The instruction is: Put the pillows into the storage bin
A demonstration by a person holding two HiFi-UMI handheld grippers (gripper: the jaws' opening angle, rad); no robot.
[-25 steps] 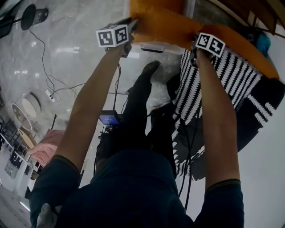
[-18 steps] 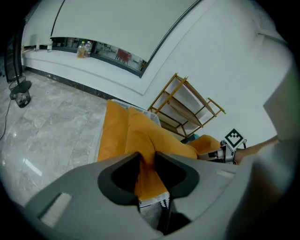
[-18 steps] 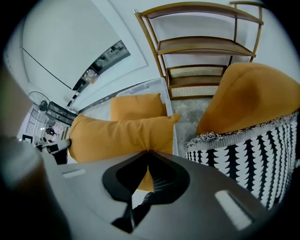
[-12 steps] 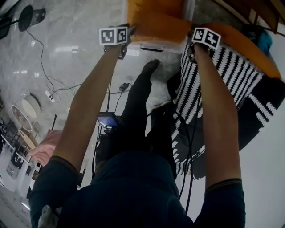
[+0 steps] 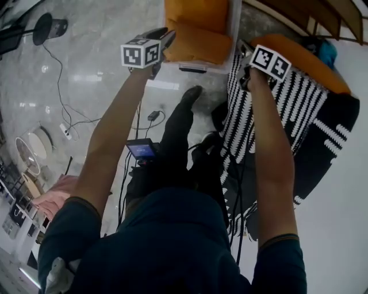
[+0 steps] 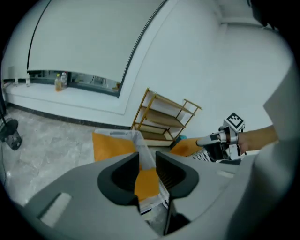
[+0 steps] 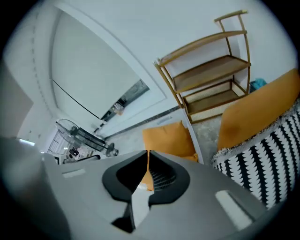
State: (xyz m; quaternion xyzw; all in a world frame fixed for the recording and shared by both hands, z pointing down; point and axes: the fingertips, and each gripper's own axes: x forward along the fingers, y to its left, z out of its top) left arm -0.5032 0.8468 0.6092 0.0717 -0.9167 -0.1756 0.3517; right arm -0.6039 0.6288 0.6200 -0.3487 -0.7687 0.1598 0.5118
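Already stowed: one orange pillow (image 5: pixel 198 34) lay inside the storage bin (image 5: pixel 233 28).
Left gripper (image 5: pixel 165 38): at the bin's near left corner; jaws narrow and closing, nothing pinched between them.
Right gripper (image 5: pixel 241 47): jaws together, empty, beside the bin's right wall.
Awaiting: second orange pillow (image 5: pixel 305 57) and striped pillow (image 5: pixel 270 109), right of the bin.
Risk: a closed right gripper would probably shove the next pillow, not seize it; a shallow corner pinch could slip.

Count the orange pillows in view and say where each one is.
3. Two are in the storage bin: the back orange pillow and the front orange pillow. The third orange pillow lies outside, right of the bin, behind the striped pillow. More may be hidden.
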